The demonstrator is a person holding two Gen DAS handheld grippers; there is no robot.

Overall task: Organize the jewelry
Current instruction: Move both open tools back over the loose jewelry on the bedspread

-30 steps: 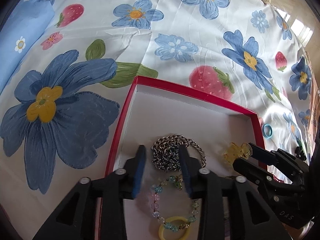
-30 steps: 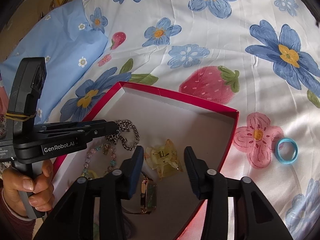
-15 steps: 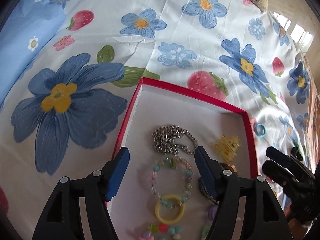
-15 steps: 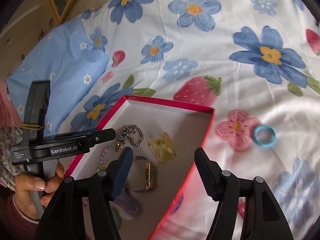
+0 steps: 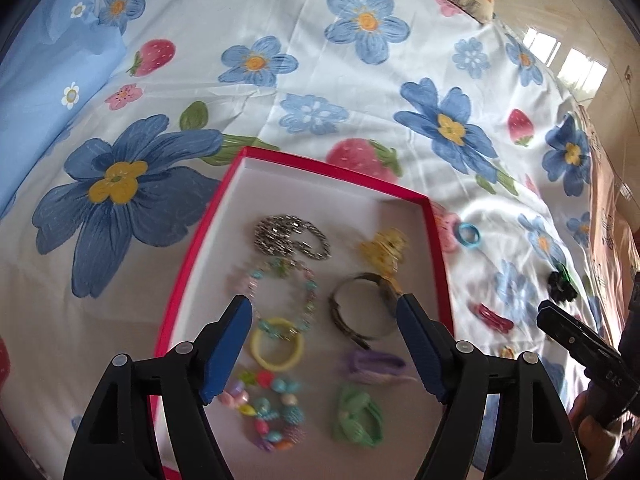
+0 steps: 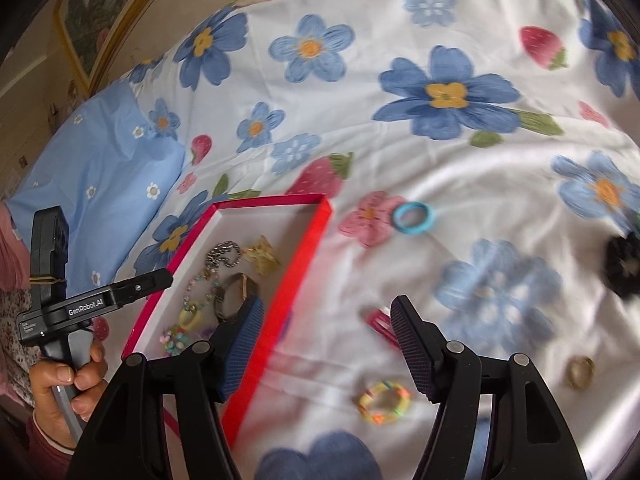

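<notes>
A red-rimmed box (image 5: 192,248) with a white floor lies on the flowered bedsheet. It holds a silver chain (image 5: 288,236), a yellow claw clip (image 5: 382,250), a beaded necklace (image 5: 280,292), a bangle (image 5: 360,312), a yellow ring (image 5: 276,346) and several more trinkets. My left gripper (image 5: 324,344) is open and empty above the box's near half. My right gripper (image 6: 326,346) is open and empty over the sheet to the right of the box (image 6: 304,264). A red hair clip (image 6: 380,326) lies just beyond its right finger. A multicoloured band (image 6: 384,402) lies below it.
Loose on the sheet are a blue ring (image 6: 414,218), a black scrunchie (image 6: 624,268) and a gold ring (image 6: 580,372). A blue pillow (image 6: 92,184) lies at the left. The person's hand (image 6: 60,392) holds the left gripper's handle.
Both grippers opened wide and pulled back from the box. The left let go of the silver chain and the right let go of the yellow claw clip. The right swung right over the sheet.
</notes>
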